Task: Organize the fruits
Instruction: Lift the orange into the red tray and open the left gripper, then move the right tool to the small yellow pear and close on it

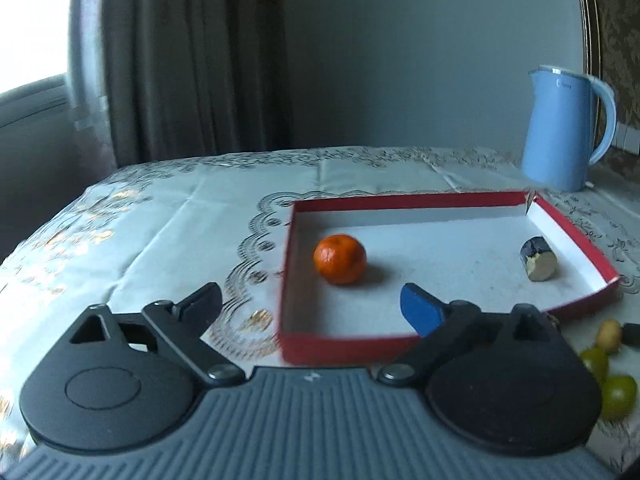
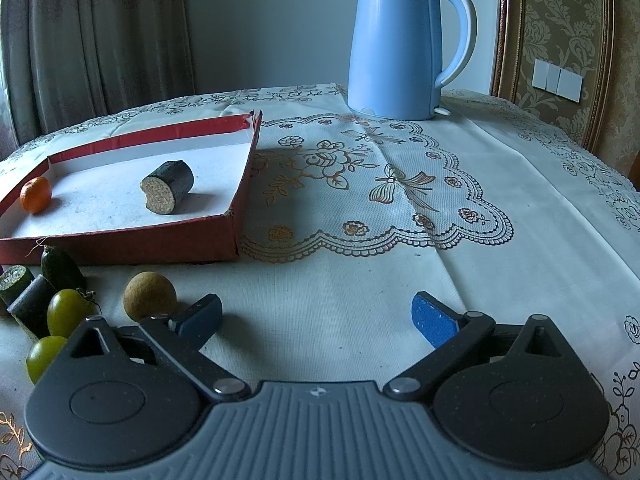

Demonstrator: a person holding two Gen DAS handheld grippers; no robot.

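Both tongs stand wide and hold nothing. Beside the right tongs [image 2: 316, 316], a brown round fruit [image 2: 149, 295] nearly touches the left finger; green fruits [image 2: 68, 312] are partly hidden. Beyond the left tongs [image 1: 312, 308], a blurred red box [image 1: 576, 240] holds an orange [image 1: 340, 259], with a kettle [image 1: 560, 128] farthest.

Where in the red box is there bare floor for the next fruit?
In the red cardboard box, the white floor is bare between the orange mandarin and the dark cut cane piece, and in front of both. Crowded: the fruit cluster outside its near wall.
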